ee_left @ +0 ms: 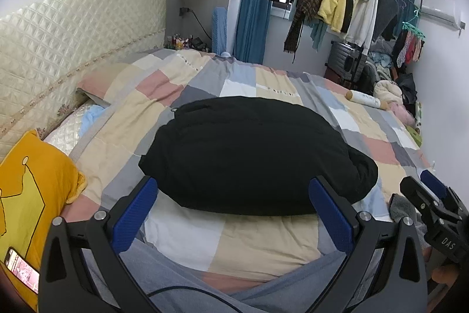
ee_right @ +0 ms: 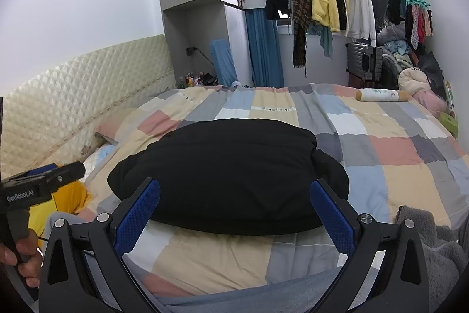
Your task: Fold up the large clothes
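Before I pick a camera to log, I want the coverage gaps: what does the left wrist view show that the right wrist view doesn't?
Only the left wrist view shows a phone lying on the yellow pillow and the right gripper. Only the right wrist view shows the left gripper, held by a hand, and a grey fleece garment. Both show the folded black garment on the patchwork quilt, with both grippers open.
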The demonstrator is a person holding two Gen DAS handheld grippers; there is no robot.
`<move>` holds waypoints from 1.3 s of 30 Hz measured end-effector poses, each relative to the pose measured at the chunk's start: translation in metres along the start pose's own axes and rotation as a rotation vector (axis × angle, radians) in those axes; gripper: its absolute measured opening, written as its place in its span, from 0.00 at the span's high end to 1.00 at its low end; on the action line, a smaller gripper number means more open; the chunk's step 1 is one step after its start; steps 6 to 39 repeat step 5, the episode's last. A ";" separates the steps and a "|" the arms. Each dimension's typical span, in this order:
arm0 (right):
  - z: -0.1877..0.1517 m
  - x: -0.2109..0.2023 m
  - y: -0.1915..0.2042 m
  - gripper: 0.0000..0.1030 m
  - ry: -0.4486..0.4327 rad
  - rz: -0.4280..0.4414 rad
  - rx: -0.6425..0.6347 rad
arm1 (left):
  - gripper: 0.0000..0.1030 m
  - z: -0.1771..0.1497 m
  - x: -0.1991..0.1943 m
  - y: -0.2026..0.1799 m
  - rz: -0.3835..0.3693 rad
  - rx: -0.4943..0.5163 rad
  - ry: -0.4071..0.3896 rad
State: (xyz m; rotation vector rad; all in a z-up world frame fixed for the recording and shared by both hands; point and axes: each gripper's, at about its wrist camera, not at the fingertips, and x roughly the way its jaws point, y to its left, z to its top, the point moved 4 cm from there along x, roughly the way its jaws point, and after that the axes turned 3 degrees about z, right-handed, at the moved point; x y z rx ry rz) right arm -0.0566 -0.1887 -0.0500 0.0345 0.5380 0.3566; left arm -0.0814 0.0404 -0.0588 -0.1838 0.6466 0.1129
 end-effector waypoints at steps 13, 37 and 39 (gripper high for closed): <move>0.000 0.000 0.000 0.00 0.004 -0.002 0.003 | 0.00 -0.001 0.002 0.000 0.004 0.007 0.012; 0.000 0.000 0.000 0.00 0.004 -0.002 0.003 | 0.00 -0.001 0.002 0.000 0.004 0.007 0.012; 0.000 0.000 0.000 0.00 0.004 -0.002 0.003 | 0.00 -0.001 0.002 0.000 0.004 0.007 0.012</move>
